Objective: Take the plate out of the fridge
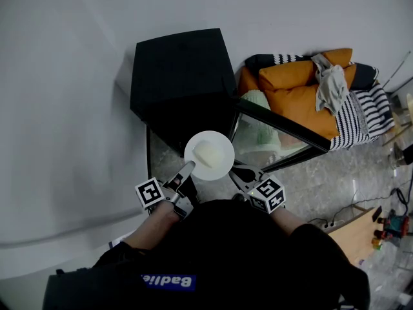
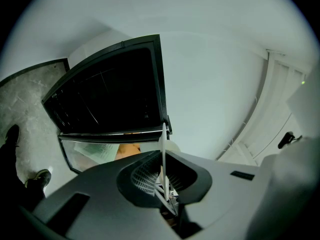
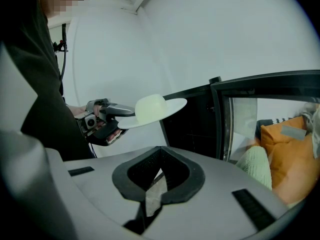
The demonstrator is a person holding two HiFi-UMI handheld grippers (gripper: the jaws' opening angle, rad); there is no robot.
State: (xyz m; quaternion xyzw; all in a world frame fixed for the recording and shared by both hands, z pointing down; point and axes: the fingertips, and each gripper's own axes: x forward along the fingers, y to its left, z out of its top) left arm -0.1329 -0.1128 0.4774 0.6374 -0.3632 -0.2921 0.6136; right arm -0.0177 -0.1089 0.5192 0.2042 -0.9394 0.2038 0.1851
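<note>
A white plate (image 1: 216,163) carrying a pale rounded lump of food (image 1: 206,152) hangs in the air in front of the black fridge (image 1: 181,76). My left gripper (image 1: 188,167) is shut on the plate's near-left rim. In the left gripper view the plate (image 2: 163,140) shows edge-on, pinched between the jaws. From the right gripper view the plate (image 3: 165,108) appears level, with the left gripper (image 3: 131,116) clamped on its edge. My right gripper (image 1: 240,171) hovers just right of the plate, its jaws together and holding nothing. The fridge's interior (image 2: 107,91) looks dark.
The fridge's glass door (image 1: 277,134) stands open to the right, its dark frame (image 3: 220,119) close beside my right gripper. Orange cushions (image 1: 303,89) and striped fabric lie beyond it. A white wall runs along the left. Cables and a wooden board (image 1: 352,234) sit on the marbled floor.
</note>
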